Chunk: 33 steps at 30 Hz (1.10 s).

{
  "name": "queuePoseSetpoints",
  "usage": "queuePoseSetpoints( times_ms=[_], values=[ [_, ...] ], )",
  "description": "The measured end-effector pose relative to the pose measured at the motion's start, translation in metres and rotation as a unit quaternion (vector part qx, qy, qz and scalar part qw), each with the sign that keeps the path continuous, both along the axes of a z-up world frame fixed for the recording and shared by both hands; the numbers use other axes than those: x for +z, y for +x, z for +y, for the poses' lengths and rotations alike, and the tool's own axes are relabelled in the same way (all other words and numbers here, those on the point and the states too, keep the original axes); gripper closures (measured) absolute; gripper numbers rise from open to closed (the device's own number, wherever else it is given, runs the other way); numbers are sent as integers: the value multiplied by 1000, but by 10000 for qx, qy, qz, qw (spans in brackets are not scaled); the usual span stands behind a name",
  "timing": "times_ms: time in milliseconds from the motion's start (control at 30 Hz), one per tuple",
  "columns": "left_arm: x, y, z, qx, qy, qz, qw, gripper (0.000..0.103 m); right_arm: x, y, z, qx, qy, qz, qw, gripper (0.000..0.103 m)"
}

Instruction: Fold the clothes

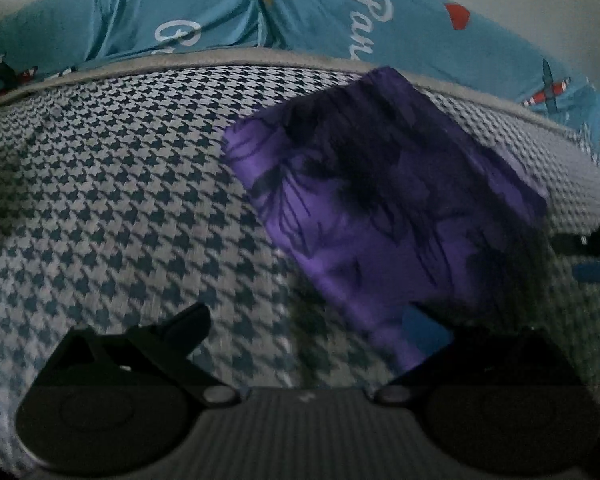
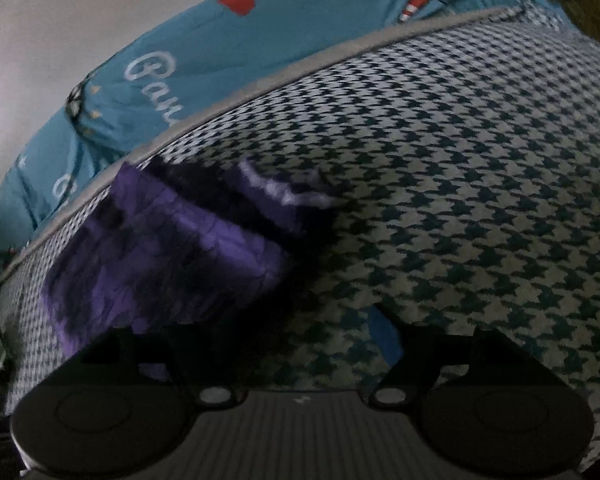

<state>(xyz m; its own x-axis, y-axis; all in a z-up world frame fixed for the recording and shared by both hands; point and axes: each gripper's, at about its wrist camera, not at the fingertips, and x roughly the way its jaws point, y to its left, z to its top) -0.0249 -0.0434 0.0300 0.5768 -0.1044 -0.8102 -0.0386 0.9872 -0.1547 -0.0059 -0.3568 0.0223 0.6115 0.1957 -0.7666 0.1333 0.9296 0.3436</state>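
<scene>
A purple garment with black streaks lies folded in a rough rectangle on the houndstooth bed cover. My left gripper is open; its right finger with the blue pad sits at the garment's near edge, and its left finger is over bare cover. In the right wrist view the same garment lies to the left, with a rumpled, paler edge on its right side. My right gripper is open too, its left finger over the garment's near edge and its blue-padded right finger above the cover.
Turquoise bedding with white script and red shapes is bunched along the far side behind a grey piped edge. A pale wall rises beyond it. A dark tool with a blue part shows at the right edge.
</scene>
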Motion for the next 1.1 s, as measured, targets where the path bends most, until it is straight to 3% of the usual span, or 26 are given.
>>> queuePoseSetpoints(
  times_ms=[233, 500, 900, 1100],
  values=[
    [-6, 22, 22, 67, -412, -19, 9991, 0, -8, 13, -15, -135, 552, 91, 9983, 31],
    [-17, 43, 35, 5, -786, 23, 9969, 0, -15, 32, -3, 114, 410, 1, 9991, 21],
    [-29, 72, 37, -334, -1042, -72, 9940, 0, -23, 49, -5, 329, 847, -212, 9956, 20],
    [-31, 81, 32, -729, -1219, -185, 9897, 0, -29, 63, 5, 506, 980, -337, 9933, 20]
  ],
)
